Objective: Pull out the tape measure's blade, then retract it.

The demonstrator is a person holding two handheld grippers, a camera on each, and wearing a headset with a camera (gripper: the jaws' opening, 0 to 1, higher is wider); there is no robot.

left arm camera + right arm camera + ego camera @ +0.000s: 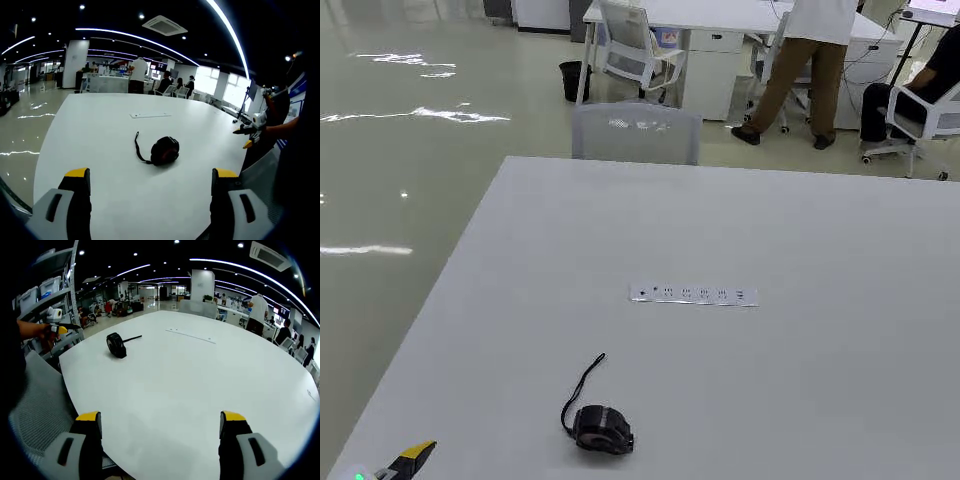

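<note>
Black round tape measure [165, 150] rests on the white surface [100, 130] ahead of our wide-open, empty left fingers [76, 186]. Our right fingers [89, 426] gape empty too.

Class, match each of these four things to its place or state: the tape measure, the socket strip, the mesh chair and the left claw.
Column one:
1 tape measure
2 socket strip
3 mesh chair
4 left claw

Column two:
A at the far edge of the table
B jaws open, holding nothing
C near the front edge, strap trailing
D flat in the middle of the tabletop

Pairs: 1-C, 2-D, 3-A, 4-B
</note>
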